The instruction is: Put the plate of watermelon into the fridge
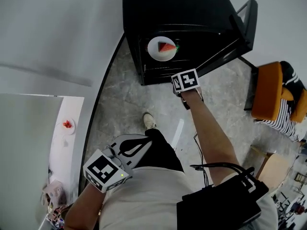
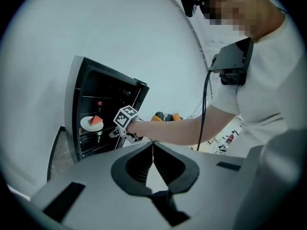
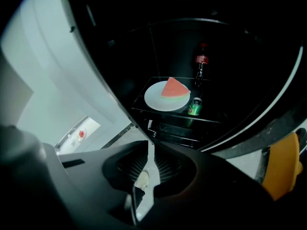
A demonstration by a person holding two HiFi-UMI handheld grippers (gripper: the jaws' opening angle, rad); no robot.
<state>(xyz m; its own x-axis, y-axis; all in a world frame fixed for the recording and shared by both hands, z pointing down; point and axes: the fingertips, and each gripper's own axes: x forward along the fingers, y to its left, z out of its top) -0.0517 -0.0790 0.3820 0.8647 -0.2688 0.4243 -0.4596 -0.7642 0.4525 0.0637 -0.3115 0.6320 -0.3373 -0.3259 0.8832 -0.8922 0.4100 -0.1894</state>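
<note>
Right tool [image 3: 151, 145] at lower centre, jaws pressed together on nothing, short of the open black fridge [image 1: 168, 4]. Beyond it, mid-frame, white plate [image 3: 156, 102] with watermelon wedge [image 3: 173, 88] on a fridge shelf [image 3: 211, 115], green can [image 3: 194, 107] just beside, cola bottle [image 3: 201, 63] behind. Left tool [image 2: 153, 150] likewise pressed together, empty, well back from the fridge, low in its own view.

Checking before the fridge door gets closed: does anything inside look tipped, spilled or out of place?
Nothing stands out. The plate sits flat on the shelf with the watermelon slice resting on it. The green can beside it and the bottle behind both stand upright, and no spill shows. Only the fridge door stands open.
</note>
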